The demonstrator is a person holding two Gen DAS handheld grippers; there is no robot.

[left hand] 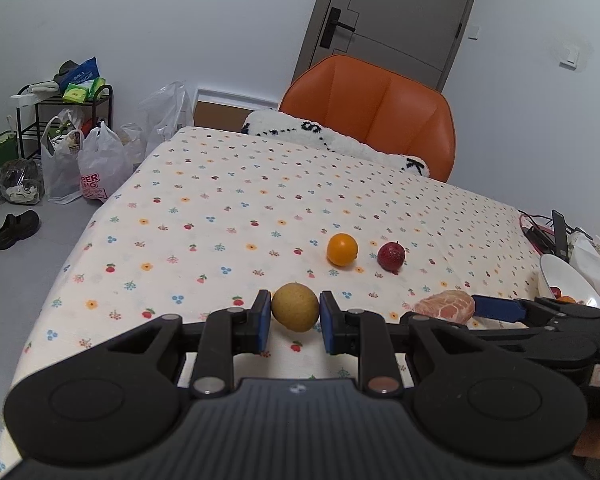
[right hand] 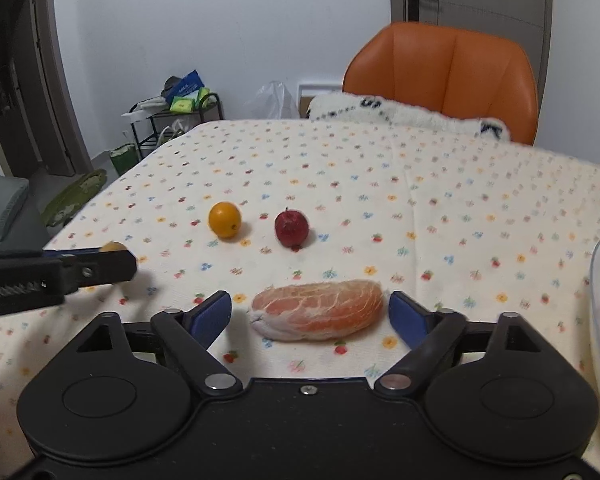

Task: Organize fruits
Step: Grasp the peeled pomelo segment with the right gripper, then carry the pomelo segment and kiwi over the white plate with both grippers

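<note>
Left gripper [left hand: 295, 309] pinches a yellow-brown round fruit [left hand: 295, 307]; right gripper [right hand: 310, 310] gapes wide around a peeled grapefruit segment [right hand: 318, 310]; no legible labels nearby.

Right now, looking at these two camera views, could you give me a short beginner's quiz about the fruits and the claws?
1. True or false: the left claw has a round yellow-brown fruit between its fingers.
2. Which fruit lies between the right claw's open fingers?
A. orange
B. peeled grapefruit segment
C. red fruit
3. Fill in: the small orange and the red fruit rest on the floral ____.

Key
1. True
2. B, the peeled grapefruit segment
3. Tablecloth
</note>
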